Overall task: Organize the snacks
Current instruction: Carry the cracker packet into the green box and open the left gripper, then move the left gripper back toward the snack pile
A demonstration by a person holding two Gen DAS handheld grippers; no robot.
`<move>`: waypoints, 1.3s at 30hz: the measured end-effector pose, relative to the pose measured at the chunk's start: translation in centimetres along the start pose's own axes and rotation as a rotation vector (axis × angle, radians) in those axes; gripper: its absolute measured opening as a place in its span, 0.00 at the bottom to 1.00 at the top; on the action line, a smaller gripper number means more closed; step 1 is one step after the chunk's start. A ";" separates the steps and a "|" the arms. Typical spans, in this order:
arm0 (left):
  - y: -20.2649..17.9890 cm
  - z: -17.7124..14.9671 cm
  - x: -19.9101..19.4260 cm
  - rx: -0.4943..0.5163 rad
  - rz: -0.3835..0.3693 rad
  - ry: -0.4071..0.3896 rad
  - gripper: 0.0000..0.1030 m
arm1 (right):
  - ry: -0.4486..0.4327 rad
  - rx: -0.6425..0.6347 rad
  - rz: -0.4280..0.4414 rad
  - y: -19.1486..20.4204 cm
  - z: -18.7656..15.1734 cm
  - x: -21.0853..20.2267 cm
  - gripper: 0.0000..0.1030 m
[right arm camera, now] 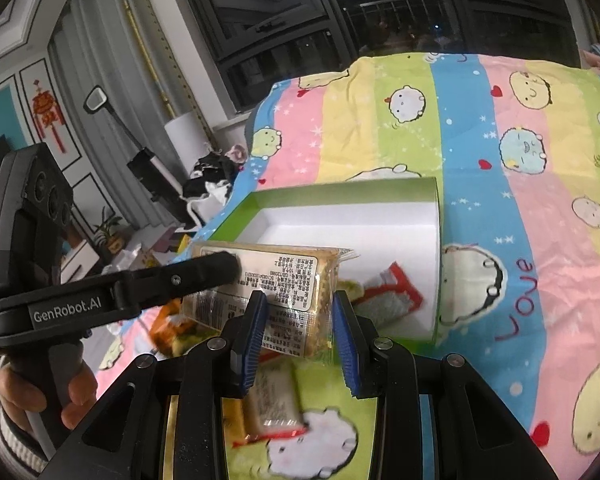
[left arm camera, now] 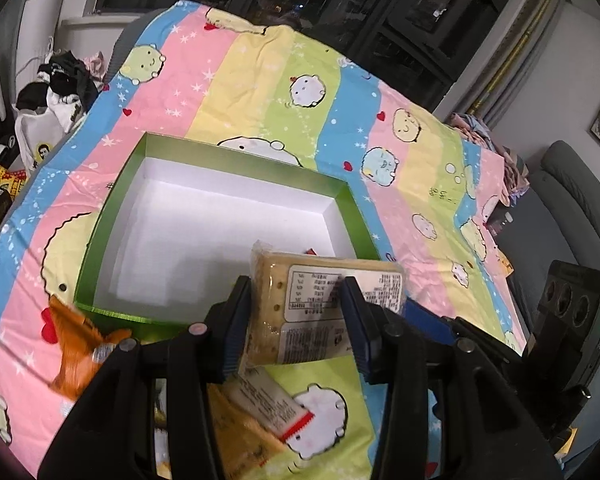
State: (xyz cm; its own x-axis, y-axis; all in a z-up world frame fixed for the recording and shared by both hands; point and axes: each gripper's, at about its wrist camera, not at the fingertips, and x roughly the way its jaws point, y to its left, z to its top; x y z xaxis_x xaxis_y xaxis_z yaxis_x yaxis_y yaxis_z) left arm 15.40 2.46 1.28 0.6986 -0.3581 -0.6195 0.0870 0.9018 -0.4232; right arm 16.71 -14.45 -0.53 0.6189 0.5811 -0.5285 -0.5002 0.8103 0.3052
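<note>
My left gripper (left arm camera: 296,320) is shut on a clear-wrapped cracker pack (left arm camera: 320,304) with white labels, held above the near edge of an open green box (left arm camera: 100,240) with a white inside. In the right wrist view the pack (right arm camera: 276,280) is in the air between both grippers, with the left gripper's finger (right arm camera: 204,272) on its far side. My right gripper (right arm camera: 298,336) is around the pack's near end, jaws close to its sides; contact is unclear. A red and white packet (right arm camera: 392,296) lies inside the box (right arm camera: 340,190).
A striped cartoon quilt (left arm camera: 260,80) covers the bed. An orange snack bag (left arm camera: 76,352) lies left of the box. A red-edged white packet (left arm camera: 268,404) and yellow packets lie under the grippers. Clutter lies on the floor at left, and a grey chair (left arm camera: 572,200) stands right.
</note>
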 end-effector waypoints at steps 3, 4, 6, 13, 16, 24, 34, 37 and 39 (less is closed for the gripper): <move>0.5 0.7 1.2 -0.008 0.013 0.012 0.43 | 0.014 0.000 -0.010 -0.5 0.7 1.5 0.35; 0.6 1.0 1.6 -0.009 0.018 0.019 0.43 | 0.020 -0.002 -0.012 -0.6 0.9 2.0 0.35; 1.1 1.4 2.7 -0.016 0.024 0.036 0.46 | 0.028 -0.001 -0.018 -1.0 1.2 3.1 0.35; 3.0 1.4 3.3 -0.062 0.058 0.059 0.76 | 0.036 0.060 -0.037 -2.4 0.3 4.7 0.38; 4.0 1.1 2.1 -0.088 0.065 0.043 0.76 | 0.007 0.063 -0.024 -2.6 -0.4 3.5 0.41; 6.3 -1.7 -2.9 -0.143 0.087 0.003 0.76 | 0.018 0.047 0.027 -1.5 -2.5 0.9 0.48; 7.0 -7.6 -7.6 -0.193 0.058 0.020 0.76 | 0.131 -0.020 0.096 1.2 -6.2 0.3 0.48; 7.3 -9.8 -7.5 -0.225 0.035 0.066 0.76 | 0.187 -0.033 0.117 1.9 -7.4 0.8 0.48; 7.5 -11.0 -7.0 -0.251 0.022 0.098 0.76 | 0.231 -0.061 0.118 2.5 -8.1 1.4 0.48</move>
State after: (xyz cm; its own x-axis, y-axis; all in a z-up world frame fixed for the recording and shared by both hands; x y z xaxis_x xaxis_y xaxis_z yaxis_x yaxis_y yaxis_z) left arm 3.35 9.07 -4.77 0.6249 -0.3720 -0.6864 -0.1149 0.8258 -0.5521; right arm 11.39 -12.21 -6.93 0.4025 0.6332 -0.6612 -0.6011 0.7275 0.3308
